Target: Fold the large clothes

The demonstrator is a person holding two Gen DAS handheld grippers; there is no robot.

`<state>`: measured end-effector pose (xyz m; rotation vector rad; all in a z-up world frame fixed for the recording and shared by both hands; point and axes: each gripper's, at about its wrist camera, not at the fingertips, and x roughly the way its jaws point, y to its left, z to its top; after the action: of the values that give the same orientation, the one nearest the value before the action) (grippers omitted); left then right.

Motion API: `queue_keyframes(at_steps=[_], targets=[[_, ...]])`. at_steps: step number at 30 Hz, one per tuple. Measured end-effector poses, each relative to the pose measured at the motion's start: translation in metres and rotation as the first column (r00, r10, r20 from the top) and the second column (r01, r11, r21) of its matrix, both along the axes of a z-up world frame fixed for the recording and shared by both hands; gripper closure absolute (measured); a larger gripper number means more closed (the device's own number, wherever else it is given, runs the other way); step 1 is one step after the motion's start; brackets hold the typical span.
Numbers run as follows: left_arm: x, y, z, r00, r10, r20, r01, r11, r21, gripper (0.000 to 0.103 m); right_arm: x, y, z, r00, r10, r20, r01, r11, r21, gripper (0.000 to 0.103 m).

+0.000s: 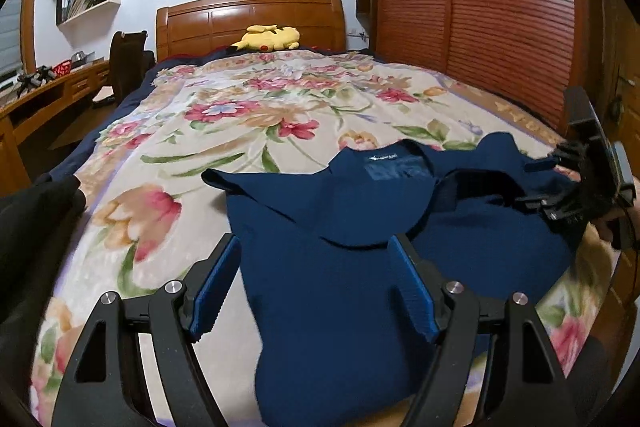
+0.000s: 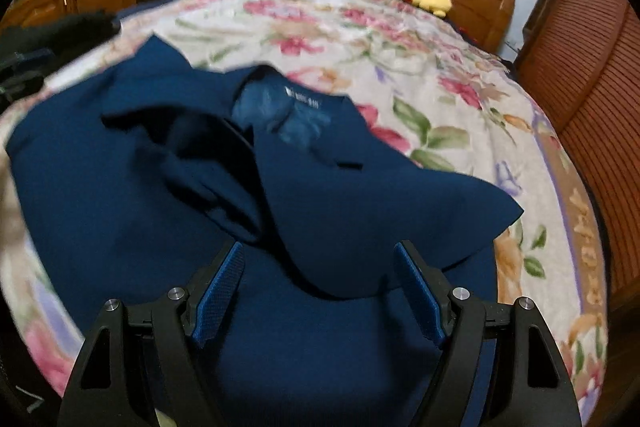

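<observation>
Two grippers with jaws spread wide over one navy shirt on a flowered bed.

One bed (image 1: 248, 115) fills most of both views, covered by one floral blanket (image 2: 460, 115), with one wooden headboard (image 1: 250, 21) far beyond the fingertips and one yellow plush toy (image 1: 270, 38) lying against it. One navy shirt (image 1: 320, 267) lies on the blanket, partly folded, its collar and label ahead of the fingers and its body spreading beneath and between them. The left gripper (image 1: 316, 281) holds its two blue-padded fingers (image 1: 214, 291) wide apart, gripping nothing. The right gripper (image 2: 320, 287) likewise holds its two fingers (image 2: 222, 291) wide apart and empty, the shirt below them. Whether any fingertip touches the cloth cannot be told.
</observation>
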<state>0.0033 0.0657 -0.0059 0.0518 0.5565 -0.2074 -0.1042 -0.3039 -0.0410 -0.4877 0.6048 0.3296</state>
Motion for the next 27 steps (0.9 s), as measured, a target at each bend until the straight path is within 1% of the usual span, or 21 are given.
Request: queue_keyframes(at_steps=[2,3,4,6,7,8,10,11,13,16,17,18,20,21,23,24,27], targets=[[-0.001,0.003,-0.001,1.000,0.000,0.002,0.000,1.000,-0.002,0.026,0.011,0.004,0.001,1.000,-0.022,-0.004,0.022,0.999,-0.047,0.026],[-0.002,0.005,0.000,1.000,-0.001,0.003,0.001,1.000,-0.009,0.026,0.016,0.005,0.002,1.000,-0.029,-0.005,0.029,0.998,-0.063,0.030],[-0.003,0.007,0.000,1.000,-0.002,0.005,0.002,1.000,-0.012,0.026,0.020,0.005,0.004,0.999,-0.033,-0.005,0.033,0.996,-0.079,0.041],[-0.004,0.010,0.002,1.000,0.002,0.015,-0.002,1.000,-0.017,0.026,0.033,0.008,0.006,0.999,-0.039,-0.008,0.037,0.993,-0.116,0.046],[-0.005,0.011,0.002,1.000,0.004,0.019,-0.004,1.000,-0.019,0.026,0.039,0.010,0.009,0.999,-0.046,-0.004,0.045,0.991,-0.123,0.054],[-0.006,0.012,0.002,1.000,0.005,0.022,-0.004,1.000,-0.023,0.026,0.046,0.012,0.010,0.998,-0.055,-0.003,0.054,0.990,-0.130,0.066],[-0.006,0.014,0.002,1.000,0.002,0.024,-0.001,0.999,-0.032,0.026,0.057,0.020,0.013,0.997,-0.071,0.018,0.073,0.985,-0.157,0.078],[-0.007,0.014,0.001,1.000,0.002,0.027,-0.001,1.000,-0.031,0.026,0.064,0.027,0.015,0.996,-0.081,0.045,0.087,0.983,-0.162,0.080],[-0.006,0.016,0.001,0.999,0.008,0.036,-0.008,1.000,-0.021,0.026,0.079,0.037,0.025,0.991,-0.105,0.080,0.116,0.982,-0.149,0.082],[-0.006,0.019,0.000,0.999,0.009,0.033,-0.008,1.000,-0.025,0.026,0.094,0.051,0.042,0.978,-0.142,0.150,0.160,0.980,-0.116,0.082],[-0.006,0.019,-0.001,0.999,0.010,0.034,-0.009,1.000,-0.025,0.026,0.096,0.056,0.049,0.970,-0.160,0.182,0.178,0.980,-0.088,0.082],[-0.007,0.021,-0.001,0.999,0.013,0.034,-0.012,1.000,-0.025,0.026,0.099,0.059,0.057,0.964,-0.175,0.199,0.189,0.981,-0.054,0.078],[-0.006,0.024,-0.001,0.999,0.017,0.032,-0.017,0.999,-0.027,0.026,0.101,0.062,0.068,0.957,-0.202,0.209,0.203,0.979,0.016,0.047],[-0.007,0.025,-0.001,0.999,0.020,0.033,-0.019,0.999,-0.030,0.026,0.098,0.063,0.071,0.954,-0.207,0.216,0.202,0.978,0.044,0.043],[-0.007,0.029,0.000,0.999,0.022,0.034,-0.021,0.999,-0.038,0.026,0.089,0.066,0.075,0.949,-0.207,0.239,0.197,0.978,0.069,0.042],[-0.008,0.030,0.001,0.999,0.023,0.036,-0.022,0.999,-0.042,0.026,0.087,0.066,0.072,0.952,-0.197,0.235,0.186,0.980,0.070,0.042],[-0.009,0.033,0.003,0.999,0.026,0.040,-0.024,0.998,-0.051,0.026,0.072,0.067,0.061,0.974,-0.136,0.180,0.123,0.989,0.083,0.042]])
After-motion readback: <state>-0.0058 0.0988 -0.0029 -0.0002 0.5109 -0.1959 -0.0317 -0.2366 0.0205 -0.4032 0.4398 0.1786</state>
